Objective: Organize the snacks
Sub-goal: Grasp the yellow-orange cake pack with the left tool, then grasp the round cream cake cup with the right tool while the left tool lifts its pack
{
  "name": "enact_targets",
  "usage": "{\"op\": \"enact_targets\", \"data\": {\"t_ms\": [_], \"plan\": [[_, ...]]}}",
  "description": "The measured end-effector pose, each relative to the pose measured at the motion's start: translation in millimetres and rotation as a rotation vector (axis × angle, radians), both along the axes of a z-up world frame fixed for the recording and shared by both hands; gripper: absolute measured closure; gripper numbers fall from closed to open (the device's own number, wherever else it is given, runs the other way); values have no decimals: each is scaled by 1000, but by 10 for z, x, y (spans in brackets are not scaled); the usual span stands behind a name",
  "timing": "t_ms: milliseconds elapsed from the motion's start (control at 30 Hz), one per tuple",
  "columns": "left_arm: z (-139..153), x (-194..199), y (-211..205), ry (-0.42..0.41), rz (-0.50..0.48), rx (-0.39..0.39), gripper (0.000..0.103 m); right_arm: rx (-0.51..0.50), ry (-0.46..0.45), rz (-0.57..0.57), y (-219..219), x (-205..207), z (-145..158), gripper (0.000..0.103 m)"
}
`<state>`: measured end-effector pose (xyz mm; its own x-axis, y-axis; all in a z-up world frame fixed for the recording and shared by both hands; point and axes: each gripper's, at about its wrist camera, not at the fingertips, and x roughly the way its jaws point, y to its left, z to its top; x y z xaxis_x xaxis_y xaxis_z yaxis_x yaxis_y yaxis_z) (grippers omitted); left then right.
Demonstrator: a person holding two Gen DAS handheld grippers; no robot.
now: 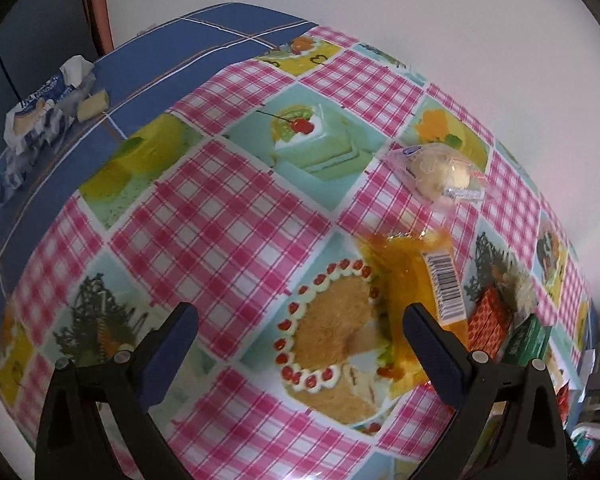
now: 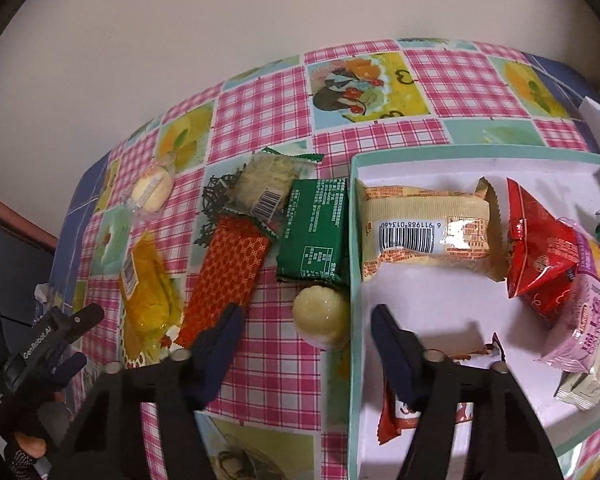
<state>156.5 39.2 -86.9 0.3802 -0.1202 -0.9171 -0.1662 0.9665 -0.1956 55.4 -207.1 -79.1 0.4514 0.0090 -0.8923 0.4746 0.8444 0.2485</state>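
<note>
The left gripper (image 1: pixel 300 344) points down at a table with a pink checked cloth (image 1: pixel 220 232). Its jaws stand wide open and nothing is between them but the picture of a cake on the cloth. An orange see-through snack bag (image 1: pixel 424 276) lies just past the tip of its right jaw, and that jaw covers a bit of the bag. Further out past that jaw lies a small round snack in a clear wrapper (image 1: pixel 444 172). Far off past the left jaw, a crumpled blue and white wrapper (image 1: pixel 40 112) sits on a blue cloth.

The right gripper (image 2: pixel 304 328) points down too. Its jaws are partly open and hold nothing. A round yellow snack (image 2: pixel 320 316) sits between the jaw tips, just a little ahead of them, on the cloth. I cannot tell if the pads touch it. The right jaw hangs over a white box with a green rim (image 2: pixel 354 264). In the box, ahead of that jaw, lies a long tan snack pack (image 2: pixel 428 232). A red bag (image 2: pixel 540 256) and a pink bag (image 2: pixel 584 320) lie further to the right. A small red wrapper (image 2: pixel 388 420) peeks out under the right jaw.

Ahead of the left jaw lie an orange patterned pack (image 2: pixel 224 276) and a green pack (image 2: pixel 316 236). A pale cracker pack (image 2: pixel 268 184) lies past them. The left gripper, held by a gloved hand (image 2: pixel 12 412), shows at the far left edge.
</note>
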Motion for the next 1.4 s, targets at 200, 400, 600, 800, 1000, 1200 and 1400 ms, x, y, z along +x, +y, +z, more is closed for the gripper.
{"op": "enact_targets", "data": {"t_ms": [200,400,600,800,1000,1200,1400], "plan": [[-51,123,-120,29,-52,-76,1,-27,4,18,20,60,-5,48],[-64,210,-418,23,-134,-37,1,-69,5,22,11,102,8,54],[-104,269,-612,16,-188,-28,5,-89,5,33,20,143,18,54],[-134,307,-758,5,-227,-7,16,-86,-2,31,-13,134,40,59],[-197,315,-812,26,-250,-21,40,-89,-19,51,35,141,101,62],[-265,320,-811,61,-269,-31,56,-91,7,65,60,161,20,63],[-266,274,-691,99,-264,-14,58,-76,23,74,87,167,-27,65]]}}
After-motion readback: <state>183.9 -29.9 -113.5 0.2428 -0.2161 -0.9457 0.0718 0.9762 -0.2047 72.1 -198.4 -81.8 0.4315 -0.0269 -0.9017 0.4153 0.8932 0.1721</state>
